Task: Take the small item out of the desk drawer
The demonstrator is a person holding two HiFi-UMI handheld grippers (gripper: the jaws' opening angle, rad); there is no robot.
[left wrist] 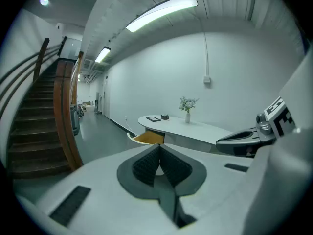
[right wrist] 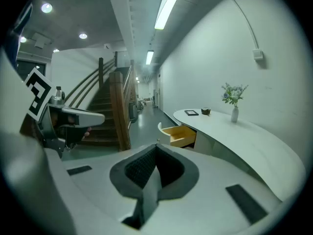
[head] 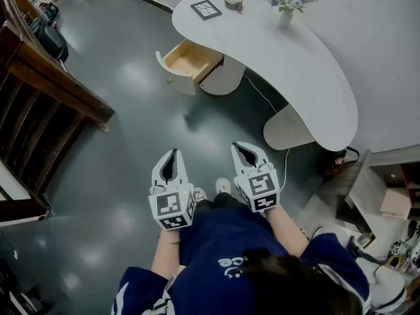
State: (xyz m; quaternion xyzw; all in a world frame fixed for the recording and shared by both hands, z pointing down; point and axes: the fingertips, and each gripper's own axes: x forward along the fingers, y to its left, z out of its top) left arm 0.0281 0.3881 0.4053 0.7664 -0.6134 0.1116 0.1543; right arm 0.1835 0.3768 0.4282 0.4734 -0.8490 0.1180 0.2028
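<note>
The white left tool (head: 173, 155) and right tool (head: 240, 148) are pinched closed, empty, well apart from the open pale-wood drawer (head: 172, 77) of the curved white desk (head: 308, 77). No small item shows inside; reaching blind may miss it.

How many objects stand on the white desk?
3: a dark square frame near the left end, a small round object beside it, a flower vase further right. None looks hidden.
</note>
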